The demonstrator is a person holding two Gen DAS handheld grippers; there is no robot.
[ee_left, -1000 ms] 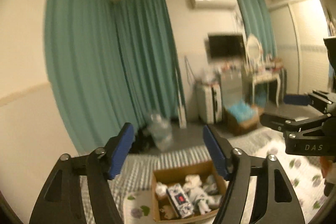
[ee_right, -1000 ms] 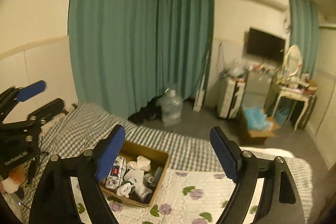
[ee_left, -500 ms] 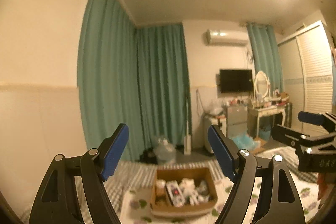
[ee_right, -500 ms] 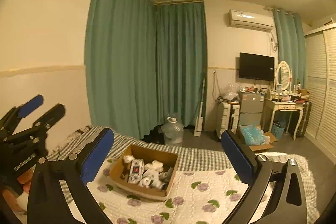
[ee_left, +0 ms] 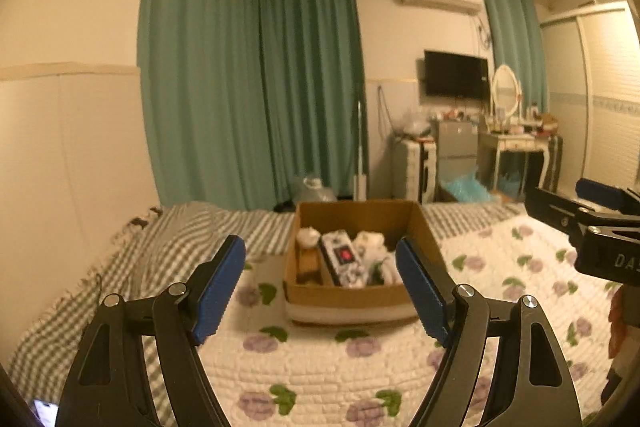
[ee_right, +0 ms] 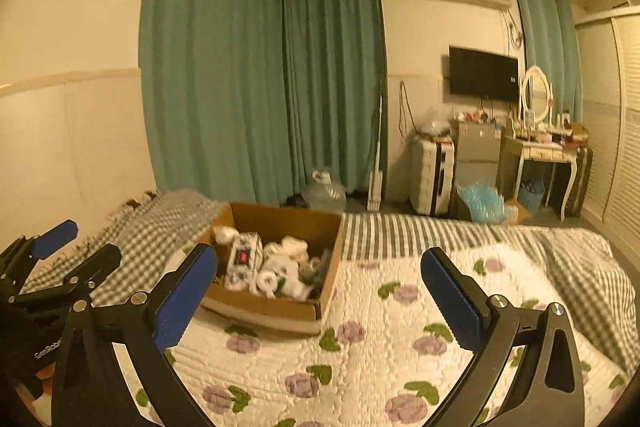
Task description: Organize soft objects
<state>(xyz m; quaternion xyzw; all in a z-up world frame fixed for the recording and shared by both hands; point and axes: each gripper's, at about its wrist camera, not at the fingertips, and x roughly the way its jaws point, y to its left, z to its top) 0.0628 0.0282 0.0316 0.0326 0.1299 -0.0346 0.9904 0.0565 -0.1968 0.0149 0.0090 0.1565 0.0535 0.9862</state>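
An open cardboard box (ee_left: 352,297) sits on a floral quilt (ee_left: 320,367) on the bed. It holds several white soft items (ee_left: 370,241) and a white pack with a red mark (ee_left: 344,259). The box also shows in the right wrist view (ee_right: 264,307). My left gripper (ee_left: 320,287) is open and empty, held above the quilt in front of the box. My right gripper (ee_right: 320,291) is open and empty, to the right of the box. Each gripper shows at the edge of the other's view.
A grey checked blanket (ee_left: 120,275) covers the bed's left side and a striped one (ee_right: 420,231) lies behind the quilt. Teal curtains (ee_left: 256,87), a water jug (ee_right: 324,191), a suitcase (ee_right: 434,177) and a dressing table (ee_right: 540,155) stand beyond the bed.
Both grippers tilted up toward the ceiling half a second ago and have now tipped back down toward the bed, closer to the box. Both stay open.
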